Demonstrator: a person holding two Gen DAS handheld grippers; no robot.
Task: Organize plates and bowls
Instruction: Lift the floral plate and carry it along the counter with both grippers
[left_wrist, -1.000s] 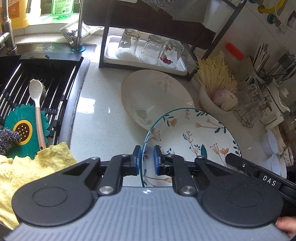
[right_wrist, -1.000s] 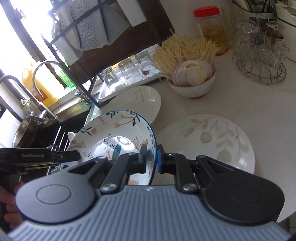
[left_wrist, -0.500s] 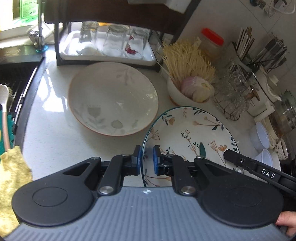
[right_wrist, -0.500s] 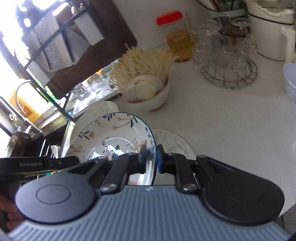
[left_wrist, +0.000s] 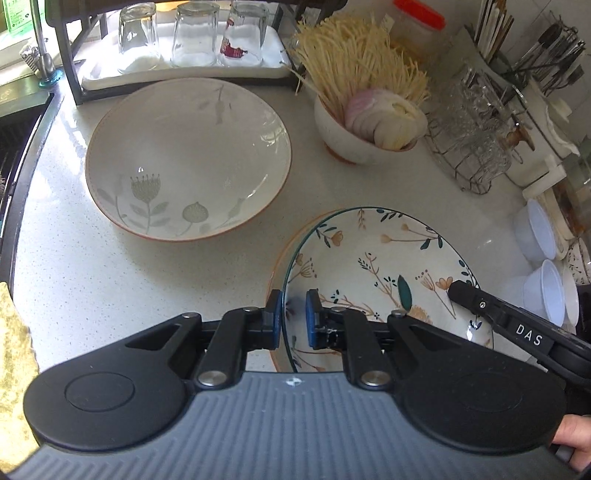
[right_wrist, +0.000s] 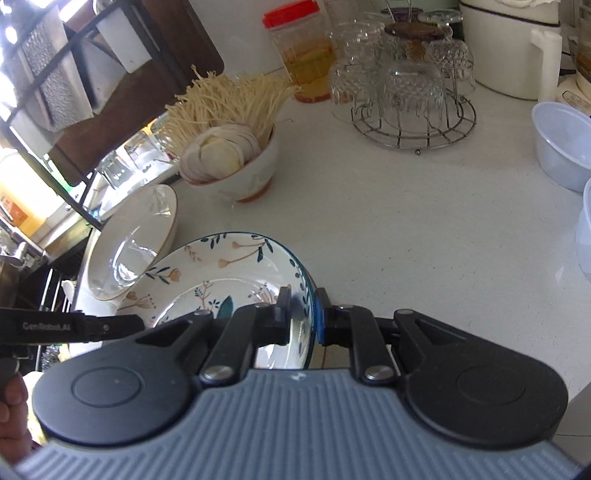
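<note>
Left wrist view: over the last second we have carried the round glazed ceramic plate with a dark blue rim and painted flowers (left_wrist: 380, 273) away from the sink side and lowered it over a second plate with an orange-brown edge (left_wrist: 275, 291), of which only a sliver shows beneath. We judge the stacking step nearly complete; whether the two plates already touch cannot be told.

The speckled white stone worktop (left_wrist: 110, 280) is smooth and glossy. On it, well clear of the carried plate, rests the wide shallow cream ceramic bowl with pale grey-green flower print (left_wrist: 188, 155), glazed and reflective.

The left tool (left_wrist: 293, 319) is clenched on the plate's thin near-left rim, blue pads on both faces. The right tool (right_wrist: 301, 317) is likewise clenched on the opposite rim. The rim is hard and slick, so we expect slippage if either grip loosens early.
</note>
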